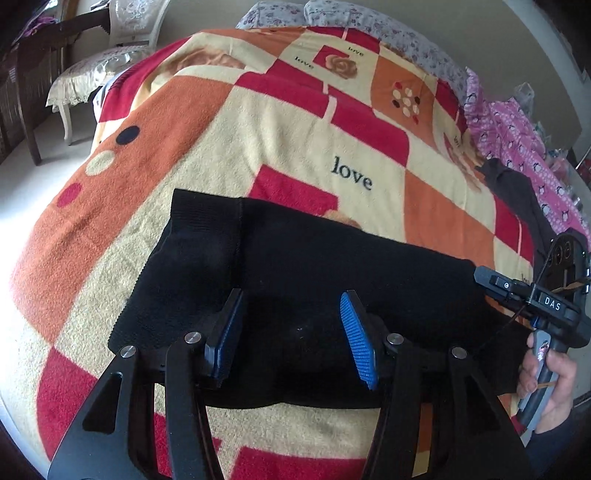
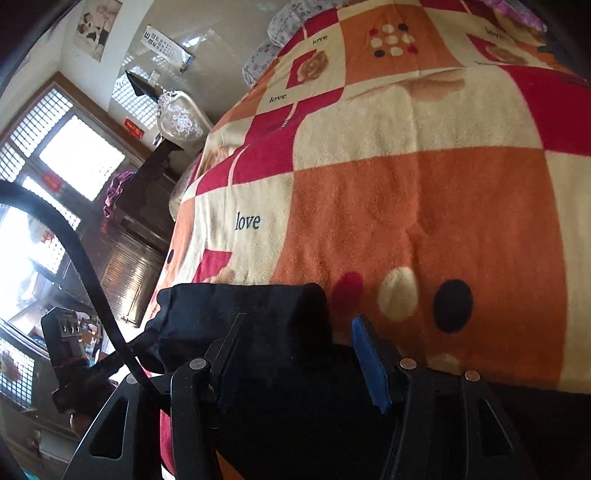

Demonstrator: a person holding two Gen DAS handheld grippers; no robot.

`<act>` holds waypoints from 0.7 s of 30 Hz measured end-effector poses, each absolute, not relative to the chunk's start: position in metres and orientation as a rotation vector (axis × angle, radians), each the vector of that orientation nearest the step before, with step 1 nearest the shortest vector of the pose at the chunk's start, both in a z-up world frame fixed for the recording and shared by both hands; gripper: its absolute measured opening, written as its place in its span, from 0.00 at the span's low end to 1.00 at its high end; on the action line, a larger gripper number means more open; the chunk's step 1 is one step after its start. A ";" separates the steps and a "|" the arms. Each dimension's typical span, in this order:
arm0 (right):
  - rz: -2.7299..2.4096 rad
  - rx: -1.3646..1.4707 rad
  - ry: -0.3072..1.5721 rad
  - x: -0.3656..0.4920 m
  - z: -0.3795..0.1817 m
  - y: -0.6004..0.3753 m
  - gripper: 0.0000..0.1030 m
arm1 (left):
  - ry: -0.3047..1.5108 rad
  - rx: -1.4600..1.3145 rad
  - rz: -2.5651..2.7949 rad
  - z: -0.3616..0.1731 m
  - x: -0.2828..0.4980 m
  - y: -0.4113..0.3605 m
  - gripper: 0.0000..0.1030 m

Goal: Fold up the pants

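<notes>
The black pants (image 1: 314, 258) lie folded into a thick band across the near part of the checked blanket (image 1: 258, 140). My left gripper (image 1: 291, 332) hangs just over their middle, open, its blue pads (image 1: 360, 343) apart and pressing on nothing. At the pants' right end is my right gripper (image 1: 491, 282), held by a hand (image 1: 546, 384). In the right wrist view the right gripper (image 2: 299, 354) is open and straddles the rolled end of the pants (image 2: 240, 306). Black cloth lies between its fingers, and the blue pad (image 2: 369, 362) stands off from it.
A dark garment (image 1: 517, 188) and a pink patterned cloth (image 1: 517, 129) lie at the bed's right side, with floral pillows (image 1: 369, 18) at the head. A covered chair (image 1: 99, 70) stands left of the bed. A black cable (image 2: 85, 266) arcs past a wooden cabinet (image 2: 140, 221).
</notes>
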State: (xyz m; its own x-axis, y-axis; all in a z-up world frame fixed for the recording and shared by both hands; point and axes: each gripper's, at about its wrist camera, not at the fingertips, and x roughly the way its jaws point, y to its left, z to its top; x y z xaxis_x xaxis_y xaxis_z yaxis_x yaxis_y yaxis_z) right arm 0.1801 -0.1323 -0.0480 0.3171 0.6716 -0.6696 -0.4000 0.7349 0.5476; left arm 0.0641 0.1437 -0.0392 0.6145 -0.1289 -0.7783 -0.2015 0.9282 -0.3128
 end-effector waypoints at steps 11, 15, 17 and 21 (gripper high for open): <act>0.543 0.050 0.947 0.163 -0.055 -0.099 0.11 | 0.878 -0.325 0.065 -0.042 0.049 0.135 0.51; 0.554 0.161 0.903 0.139 -0.026 -0.137 0.39 | 0.867 -0.351 0.022 -0.029 0.045 0.128 0.51; 0.535 0.159 0.844 0.114 -0.008 -0.172 0.50 | 0.836 -0.350 -0.024 -0.018 0.042 0.118 0.51; 0.405 0.110 0.816 0.070 0.011 -0.251 0.50 | 0.827 -0.312 -0.174 0.001 0.046 0.079 0.51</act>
State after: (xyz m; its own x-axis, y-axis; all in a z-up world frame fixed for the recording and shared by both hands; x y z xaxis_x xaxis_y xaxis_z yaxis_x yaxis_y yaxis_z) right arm 0.0698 -0.2505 0.0107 0.6131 0.3927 -0.6855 -0.3087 0.9178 0.2497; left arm 0.0456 0.0793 0.0009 0.6667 -0.2718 -0.6940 0.0307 0.9404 -0.3388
